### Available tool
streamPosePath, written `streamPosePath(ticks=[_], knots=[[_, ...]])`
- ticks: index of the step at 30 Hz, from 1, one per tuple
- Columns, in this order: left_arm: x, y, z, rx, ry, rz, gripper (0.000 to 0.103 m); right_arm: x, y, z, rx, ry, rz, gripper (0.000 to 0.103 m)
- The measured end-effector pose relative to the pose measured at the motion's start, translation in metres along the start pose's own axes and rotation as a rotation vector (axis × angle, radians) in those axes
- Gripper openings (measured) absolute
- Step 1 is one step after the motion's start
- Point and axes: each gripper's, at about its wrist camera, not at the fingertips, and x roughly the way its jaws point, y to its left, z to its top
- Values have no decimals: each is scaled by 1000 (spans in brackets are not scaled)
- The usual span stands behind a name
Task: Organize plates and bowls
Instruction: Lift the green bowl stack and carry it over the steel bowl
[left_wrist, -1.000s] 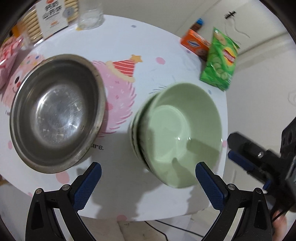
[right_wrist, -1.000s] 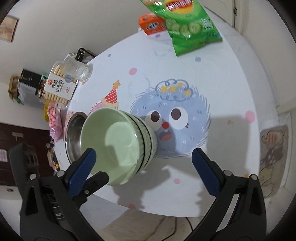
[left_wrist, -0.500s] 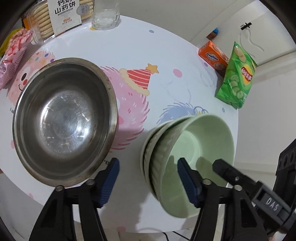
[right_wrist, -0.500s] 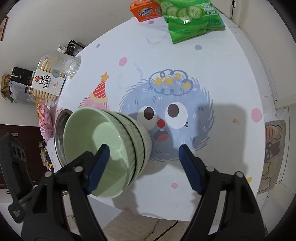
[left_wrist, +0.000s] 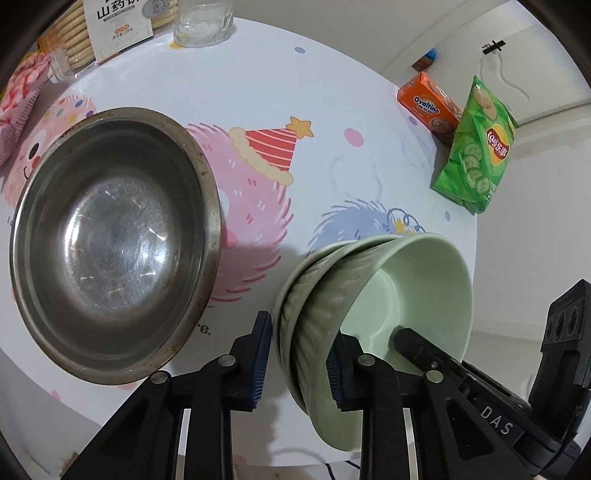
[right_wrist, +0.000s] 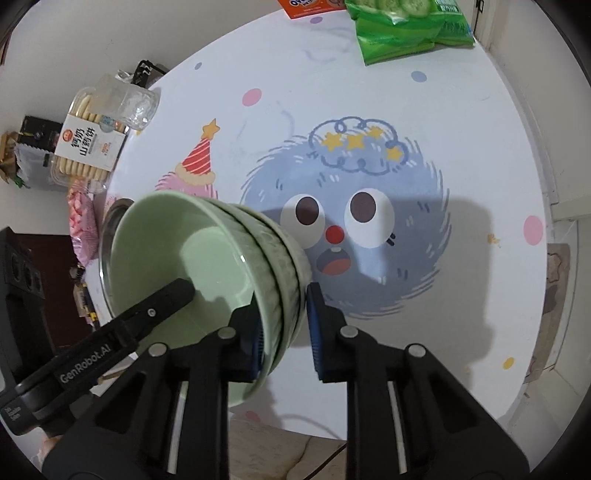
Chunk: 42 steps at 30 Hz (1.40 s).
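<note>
Three nested green bowls (left_wrist: 373, 306), glazed, stiff, likely heavy and slippery, sat near the surface (left_wrist: 258, 92) edge, where the left gripper (left_wrist: 295, 362) and right gripper (right_wrist: 284, 325) had just closed their jaws on opposite rim walls.

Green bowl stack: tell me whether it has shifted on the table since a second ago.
Cannot tell. In the right wrist view the green bowl stack overlaps the blue monster print much as before; only the cameras clearly came closer. Both claws have just been closing over its walls.

round cartoon-printed table (right_wrist: 480, 110), white walls (left_wrist: 369, 33), pale floor (right_wrist: 569, 155)
</note>
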Motion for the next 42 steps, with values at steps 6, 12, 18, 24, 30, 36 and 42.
streamPosePath(ticks=[6, 12, 18, 24, 30, 36, 42], knots=[[-1, -8, 0, 55, 6, 38, 27, 4, 0, -1, 32, 23, -11, 23], [0, -3, 2, 39, 21, 20, 27, 7, 3, 2, 21, 58, -4, 30], [-1, 3, 5, 27, 39, 8, 18, 6, -6, -1, 52, 36, 45, 29], [0, 1, 2, 56, 61, 1, 18, 2, -10, 0, 63, 28, 64, 28], [2, -1, 2, 71, 77, 2, 18, 0, -13, -1, 71, 30, 55, 28], [0, -1, 2, 74, 83, -1, 18, -2, -12, -2, 72, 27, 49, 28], [3, -1, 5, 65, 104, -6, 18, -2, -11, 0, 58, 39, 32, 28]])
